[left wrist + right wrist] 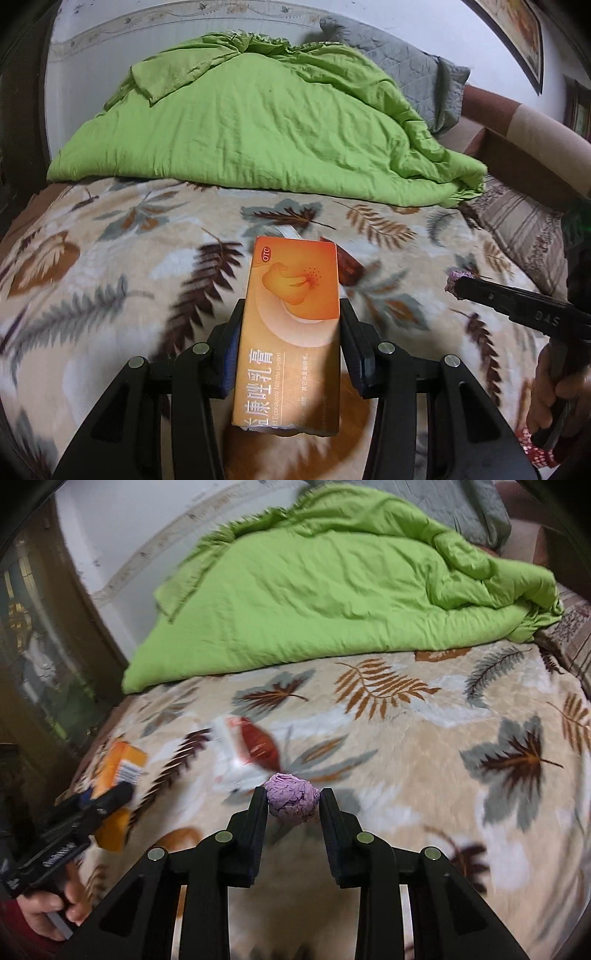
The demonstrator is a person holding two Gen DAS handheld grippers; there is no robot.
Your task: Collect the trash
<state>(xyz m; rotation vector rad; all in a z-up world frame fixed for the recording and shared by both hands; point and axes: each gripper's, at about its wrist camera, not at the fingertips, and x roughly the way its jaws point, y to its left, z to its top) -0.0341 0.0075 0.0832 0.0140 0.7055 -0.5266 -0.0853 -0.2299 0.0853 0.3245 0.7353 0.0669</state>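
My left gripper point(291, 314) is shut on an orange cream box point(291, 332), held lengthwise above the bed; the same box point(118, 775) shows at the left of the right wrist view. My right gripper point(293, 794) is shut on a crumpled purple paper ball point(293, 799), which also peeks out at its fingertips point(458, 282) in the left wrist view. A white and red wrapper point(243, 753) lies flat on the leaf-patterned blanket point(406, 738) just beyond the ball; in the left wrist view the wrapper point(349, 266) is partly hidden behind the box.
A heaped green quilt point(258, 125) covers the far half of the bed, with a grey pillow point(413, 74) behind it. A striped pillow point(524, 229) lies at the right edge. Dark wooden furniture point(40, 672) stands left of the bed. A hand point(55, 908) grips each handle.
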